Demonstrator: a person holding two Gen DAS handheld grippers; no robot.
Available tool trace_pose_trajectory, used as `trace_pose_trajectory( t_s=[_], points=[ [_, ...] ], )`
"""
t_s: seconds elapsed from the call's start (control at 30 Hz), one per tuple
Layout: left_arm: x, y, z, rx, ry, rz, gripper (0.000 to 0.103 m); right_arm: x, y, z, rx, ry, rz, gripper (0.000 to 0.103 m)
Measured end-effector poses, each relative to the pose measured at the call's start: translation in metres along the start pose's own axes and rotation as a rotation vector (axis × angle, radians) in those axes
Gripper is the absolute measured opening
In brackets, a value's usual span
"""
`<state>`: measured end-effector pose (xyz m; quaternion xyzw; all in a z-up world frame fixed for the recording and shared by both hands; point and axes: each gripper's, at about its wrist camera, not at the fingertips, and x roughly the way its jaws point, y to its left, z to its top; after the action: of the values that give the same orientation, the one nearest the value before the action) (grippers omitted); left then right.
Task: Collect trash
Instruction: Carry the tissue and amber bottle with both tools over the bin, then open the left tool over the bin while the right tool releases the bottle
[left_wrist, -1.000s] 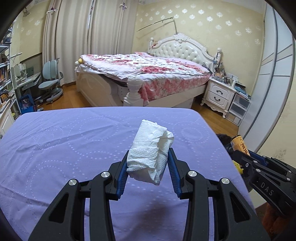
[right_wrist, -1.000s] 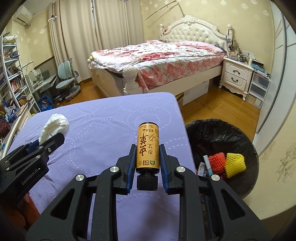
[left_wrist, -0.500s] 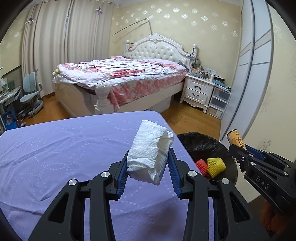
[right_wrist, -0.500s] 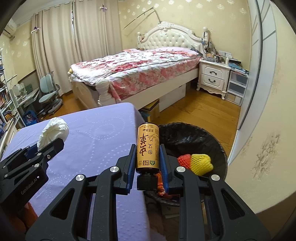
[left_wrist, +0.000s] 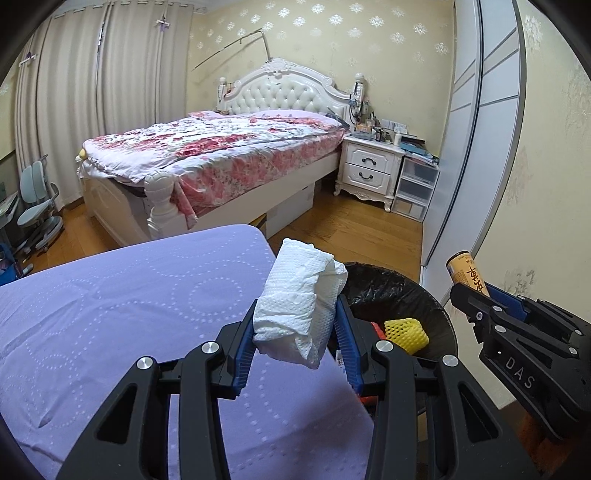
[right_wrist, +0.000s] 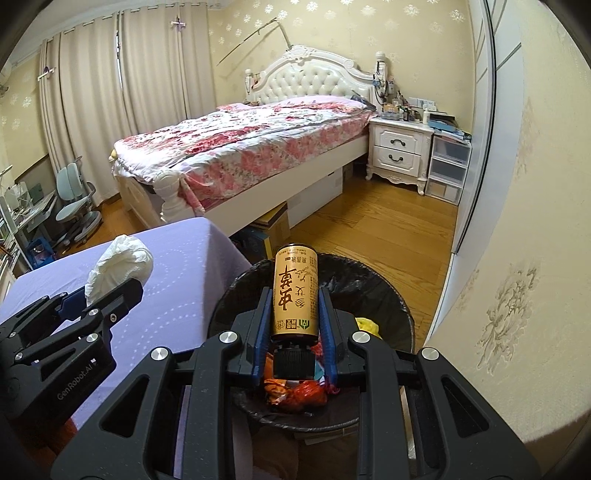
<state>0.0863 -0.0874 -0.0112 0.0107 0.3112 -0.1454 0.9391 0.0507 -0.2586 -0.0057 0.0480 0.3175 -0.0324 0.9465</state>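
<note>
My left gripper (left_wrist: 295, 325) is shut on a crumpled white paper towel (left_wrist: 299, 314) and holds it above the right edge of the purple table (left_wrist: 129, 314), beside the black-lined trash bin (left_wrist: 391, 288). My right gripper (right_wrist: 295, 314) is shut on a gold bottle with a black cap (right_wrist: 295, 291) and holds it directly over the open bin (right_wrist: 369, 280). The bin holds yellow foam netting (left_wrist: 406, 330) and red wrappers (right_wrist: 299, 391). The right gripper with its bottle (left_wrist: 467, 273) shows at the right of the left wrist view; the left gripper with its towel (right_wrist: 118, 266) shows at the left of the right wrist view.
The bin stands on the wooden floor (right_wrist: 388, 229) by the table's right edge, near a wall (right_wrist: 535, 221) and sliding wardrobe door (left_wrist: 472, 147). A bed (left_wrist: 221, 147), a white nightstand (left_wrist: 369, 166) and a cardboard box (right_wrist: 269, 229) lie beyond.
Both grippers have swung right with their loads. The right gripper now hangs over the bin with the bottle; the left one has reached the table's right edge next to the bin.
</note>
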Motion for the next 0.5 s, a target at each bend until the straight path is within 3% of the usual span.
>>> trace_pose_trajectory(
  t_s=[0.5],
  points=[
    [0.050, -0.029, 0.011, 0.062, 0.092, 0.012, 0.041, 0.038, -0.027, 0.006, 0.054, 0.030, -0.020, 0.024]
  ],
)
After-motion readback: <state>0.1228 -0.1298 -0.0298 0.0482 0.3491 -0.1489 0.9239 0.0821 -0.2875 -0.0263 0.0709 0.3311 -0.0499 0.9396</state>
